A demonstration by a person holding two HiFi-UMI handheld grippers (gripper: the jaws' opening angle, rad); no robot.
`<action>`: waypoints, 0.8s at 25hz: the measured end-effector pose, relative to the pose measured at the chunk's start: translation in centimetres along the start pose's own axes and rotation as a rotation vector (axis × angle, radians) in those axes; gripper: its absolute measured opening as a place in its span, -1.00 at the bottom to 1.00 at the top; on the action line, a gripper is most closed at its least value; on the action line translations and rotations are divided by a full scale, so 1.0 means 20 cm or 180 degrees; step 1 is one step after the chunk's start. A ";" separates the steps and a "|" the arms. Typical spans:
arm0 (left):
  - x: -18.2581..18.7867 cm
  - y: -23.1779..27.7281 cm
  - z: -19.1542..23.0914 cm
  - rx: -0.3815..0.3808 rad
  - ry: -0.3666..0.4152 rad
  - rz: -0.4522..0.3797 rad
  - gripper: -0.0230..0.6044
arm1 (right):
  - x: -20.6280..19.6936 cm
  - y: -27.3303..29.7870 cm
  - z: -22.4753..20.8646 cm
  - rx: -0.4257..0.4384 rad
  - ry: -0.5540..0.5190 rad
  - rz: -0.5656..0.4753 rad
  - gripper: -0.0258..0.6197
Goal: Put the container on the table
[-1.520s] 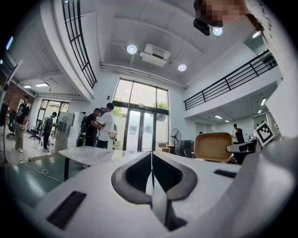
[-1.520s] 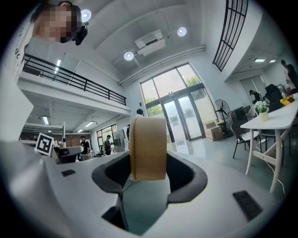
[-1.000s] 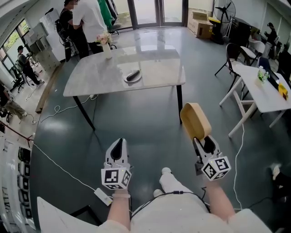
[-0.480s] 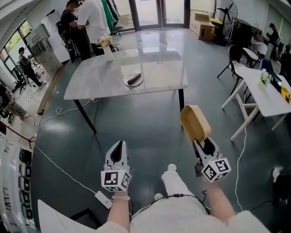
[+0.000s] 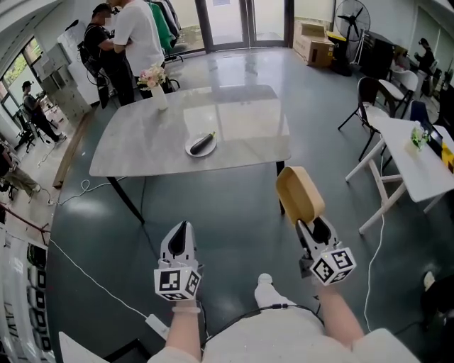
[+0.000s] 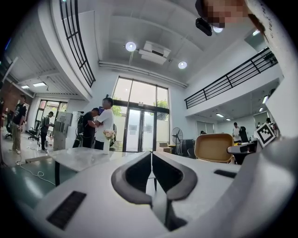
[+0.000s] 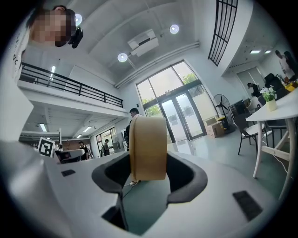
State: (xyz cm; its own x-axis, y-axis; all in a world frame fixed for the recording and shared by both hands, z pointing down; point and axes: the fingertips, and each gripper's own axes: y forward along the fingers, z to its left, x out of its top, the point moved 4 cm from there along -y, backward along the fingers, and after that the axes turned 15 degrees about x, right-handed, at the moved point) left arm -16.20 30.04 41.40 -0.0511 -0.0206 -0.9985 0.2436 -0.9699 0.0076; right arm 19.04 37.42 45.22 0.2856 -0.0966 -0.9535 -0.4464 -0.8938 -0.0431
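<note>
The left gripper (image 5: 181, 228), white with a marker cube at its back, points level toward the grey marble-topped table with dark legs (image 5: 241, 152). Its own view shows its jaws (image 6: 151, 155) pressed together along a thin seam with nothing between them. The right gripper (image 5: 306, 224) is clamped on a tan, shallow container with rounded corners (image 5: 300, 195), which stands on edge. In the right gripper view the container's tan wall (image 7: 148, 148) rises as an upright band between the dark pads, which press it from either side. The container is off the table, held in the air above the dark glossy floor (image 5: 213, 213), just in front of the table's near right corner and close to the leg there. On the tabletop lies a white plate with a dark elongated object (image 5: 201, 144), near the middle, and a white vase of pink flowers (image 5: 155, 85) stands at the far left corner. Two people (image 5: 128, 35) stand just beyond that corner. To the right is a white trestle table (image 5: 415, 166) with a dark chair (image 5: 365, 96) beside it. A standing fan (image 5: 352, 18) and cardboard boxes (image 5: 316, 39) are further back. The person's white shoe (image 5: 264, 283) shows low between the two grippers.
</note>
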 end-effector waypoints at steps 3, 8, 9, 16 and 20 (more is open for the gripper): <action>-0.01 0.13 -0.01 0.0044 -0.0025 0.0009 -0.90 | 0.02 0.09 -0.10 0.0024 0.0006 0.0044 -0.19; -0.03 0.32 -0.05 0.0081 -0.0040 0.0051 -0.90 | 0.03 0.23 -0.23 0.0088 0.0033 0.0131 -0.19; -0.03 0.35 -0.06 0.0086 -0.0044 0.0054 -0.90 | 0.04 0.26 -0.26 0.0098 0.0040 0.0145 -0.19; -0.04 0.53 -0.13 0.0153 -0.0056 0.0032 -0.90 | 0.06 0.42 -0.42 0.0249 0.0043 0.0199 -0.19; -0.05 0.60 -0.16 0.0176 -0.0062 0.0027 -0.90 | 0.08 0.47 -0.48 0.0319 0.0035 0.0208 -0.19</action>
State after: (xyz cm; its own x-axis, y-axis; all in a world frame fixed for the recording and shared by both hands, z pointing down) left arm -10.12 19.27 42.29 -0.0684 -0.0332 -0.9971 0.1901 -0.9816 0.0196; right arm 23.48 24.61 46.09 0.2620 -0.1586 -0.9520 -0.5468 -0.8372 -0.0110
